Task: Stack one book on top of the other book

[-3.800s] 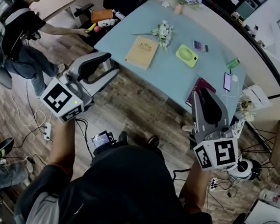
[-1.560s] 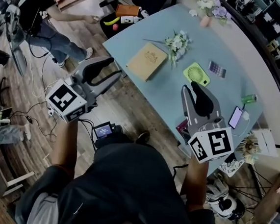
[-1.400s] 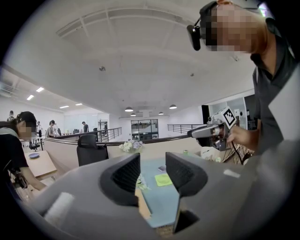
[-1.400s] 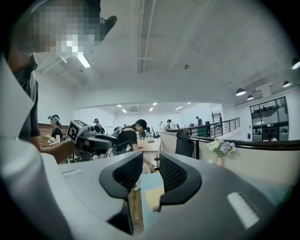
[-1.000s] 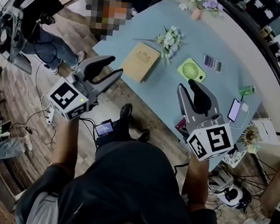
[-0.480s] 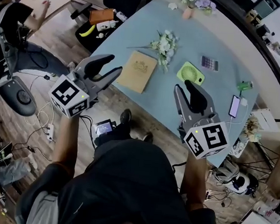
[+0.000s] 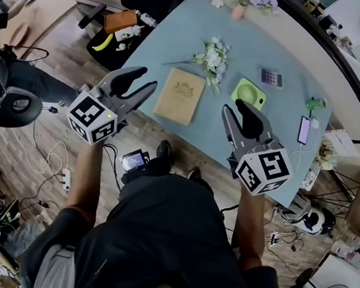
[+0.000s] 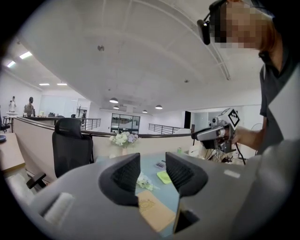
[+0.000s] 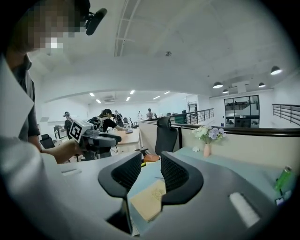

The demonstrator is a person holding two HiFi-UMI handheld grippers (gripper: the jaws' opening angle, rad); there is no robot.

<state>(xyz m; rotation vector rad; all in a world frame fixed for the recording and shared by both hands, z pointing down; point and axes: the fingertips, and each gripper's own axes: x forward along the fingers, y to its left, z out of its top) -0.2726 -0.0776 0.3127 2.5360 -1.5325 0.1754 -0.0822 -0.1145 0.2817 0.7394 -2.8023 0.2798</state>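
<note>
A tan book (image 7: pixel 180 96) lies flat near the front edge of the light blue table (image 7: pixel 278 48); it also shows as the tan book (image 8: pixel 154 211) and the tan book (image 9: pixel 150 199) beyond the jaws in the two gripper views. My left gripper (image 7: pixel 140 79) hangs off the table's left corner, open and empty, as the left gripper (image 8: pixel 152 161) confirms. My right gripper (image 7: pixel 234 109) hovers over the front edge right of the book. Its jaws have just been opening, with nothing between them at the right gripper (image 9: pixel 151 161). I see no second book.
On the table are a flower bunch (image 7: pixel 211 48), a green fan (image 7: pixel 248 93), a calculator (image 7: pixel 270 77), a phone (image 7: pixel 306 129), a green bottle (image 7: pixel 315 104) and a vase (image 7: pixel 238 10). A black chair (image 9: pixel 167 133) stands at the far left end. Cables cross the wooden floor.
Both grippers have moved forward and down toward the table's front edge. The dark red book that showed beside the right gripper a second ago is no longer visible.
</note>
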